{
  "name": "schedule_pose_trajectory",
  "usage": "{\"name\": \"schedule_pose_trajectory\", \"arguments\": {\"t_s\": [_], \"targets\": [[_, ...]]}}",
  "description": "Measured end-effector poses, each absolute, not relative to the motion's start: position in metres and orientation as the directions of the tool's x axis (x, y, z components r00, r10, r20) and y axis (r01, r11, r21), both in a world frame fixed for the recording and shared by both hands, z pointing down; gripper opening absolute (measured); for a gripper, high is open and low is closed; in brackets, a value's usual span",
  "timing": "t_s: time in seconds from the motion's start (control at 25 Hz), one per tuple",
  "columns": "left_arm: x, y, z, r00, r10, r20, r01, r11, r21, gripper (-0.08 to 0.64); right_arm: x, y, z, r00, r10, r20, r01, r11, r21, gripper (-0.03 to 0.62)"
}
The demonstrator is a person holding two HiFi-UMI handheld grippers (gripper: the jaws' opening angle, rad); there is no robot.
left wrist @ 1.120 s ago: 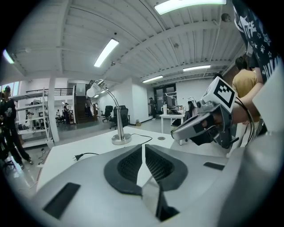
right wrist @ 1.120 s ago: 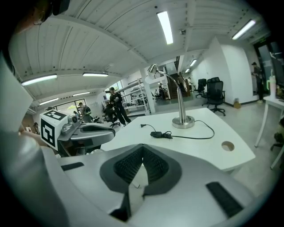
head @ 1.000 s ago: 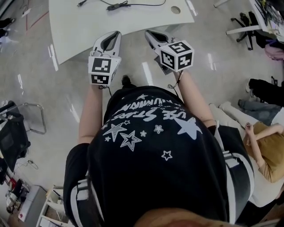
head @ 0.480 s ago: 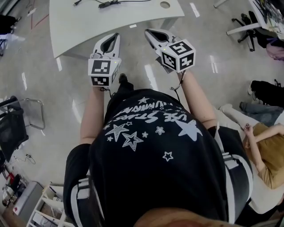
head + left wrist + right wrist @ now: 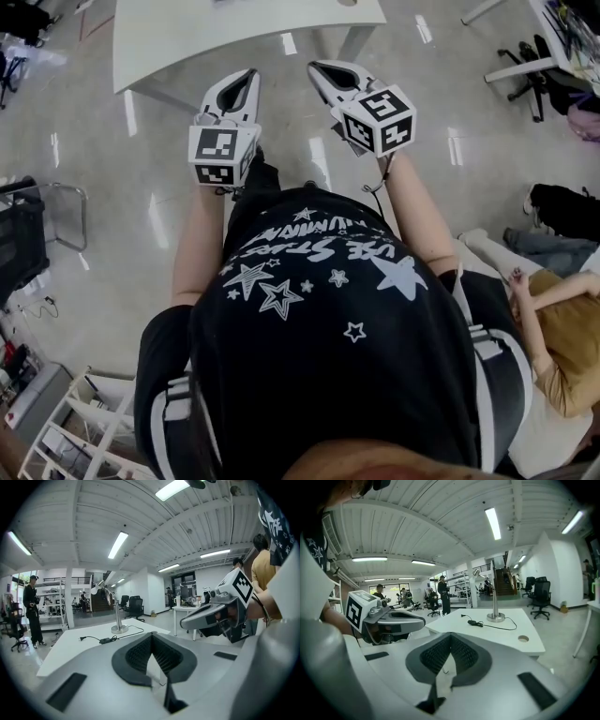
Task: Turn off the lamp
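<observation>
Your left claw [image 5: 246, 75] and right claw [image 5: 321, 67] are pale grey with dark ribbed pads [image 5: 138, 654], and each shows black square markers on white faces. At twelve o'clock the tabletop [image 5: 234, 28] is plain white above a glossy grey floor [image 5: 103, 234], and on it the lamp [image 5: 495, 603] has a silvery post and a black cable [image 5: 490, 625]. Your shirt [image 5: 319, 319] is black with white stars and white lettering, and at four o'clock a person's top [image 5: 567, 347] is mustard.

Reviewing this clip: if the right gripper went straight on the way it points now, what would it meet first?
Probably the near edge of the white table, short of the lamp base and its cord. Depth is hard to judge here.
</observation>
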State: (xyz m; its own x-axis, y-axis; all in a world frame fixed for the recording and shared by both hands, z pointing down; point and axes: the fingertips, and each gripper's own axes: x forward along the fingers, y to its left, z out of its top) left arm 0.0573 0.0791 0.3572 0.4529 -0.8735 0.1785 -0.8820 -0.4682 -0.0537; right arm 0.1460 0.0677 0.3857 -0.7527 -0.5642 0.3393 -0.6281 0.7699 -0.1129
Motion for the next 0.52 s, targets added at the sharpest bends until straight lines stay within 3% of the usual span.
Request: {"name": "schedule_pose_trajectory", "arguments": {"t_s": [0.52], "targets": [[0.094,0.123,0.356,0.437,-0.886,0.153,-0.891,-0.45,-0.057,0.011,0.179,0.112,0.399,-0.766,-0.546,0.339,-0.612,0.781,-0.124,0.005]]}}
